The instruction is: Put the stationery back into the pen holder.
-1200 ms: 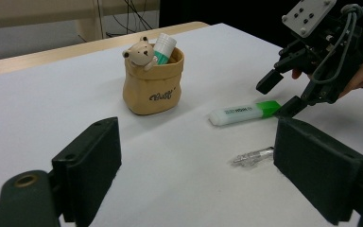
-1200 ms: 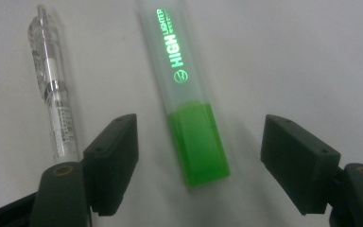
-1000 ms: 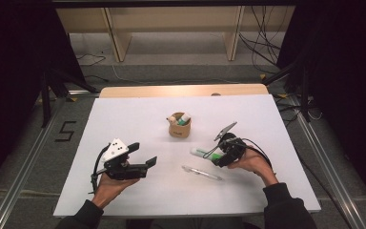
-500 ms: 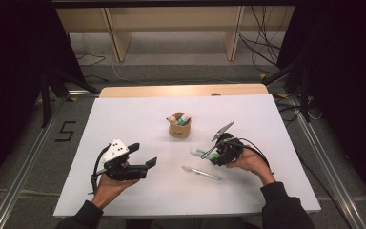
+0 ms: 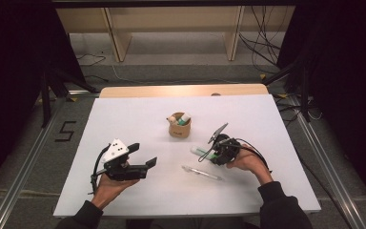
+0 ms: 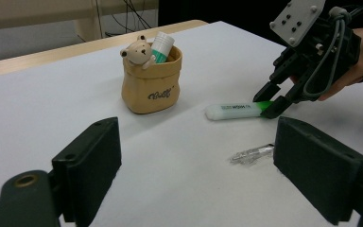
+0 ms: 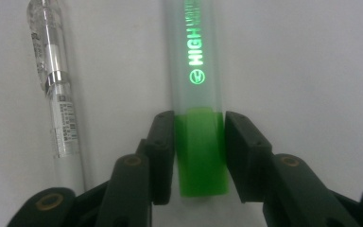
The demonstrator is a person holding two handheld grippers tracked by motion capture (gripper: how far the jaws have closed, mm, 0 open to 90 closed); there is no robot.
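A white highlighter [image 5: 200, 151] with a green cap [image 7: 201, 156] lies flat on the white table [image 5: 124, 119]. My right gripper [image 5: 209, 155] is down at its cap end. Its jaws have just been closing and now press on both sides of the green cap. In the left gripper view the highlighter [image 6: 234, 111] shows with the right gripper [image 6: 269, 101] on its green end. A clear pen [image 5: 202, 172] lies loose beside it. My left gripper [image 5: 144, 153] is held open above the table at the left, with nothing between its jaws.
A tan fabric pouch [image 5: 178, 130] stands upright at mid-table, with a small bear figure [image 6: 139, 51] and a white-and-green tube [image 6: 162, 46] in it. A wooden strip [image 5: 181, 90] edges the far side of the table. Dark stands and cables flank the table.
The right gripper's jaws have drawn together around the highlighter's green cap. The right hand has shifted slightly. The left gripper has stayed put.
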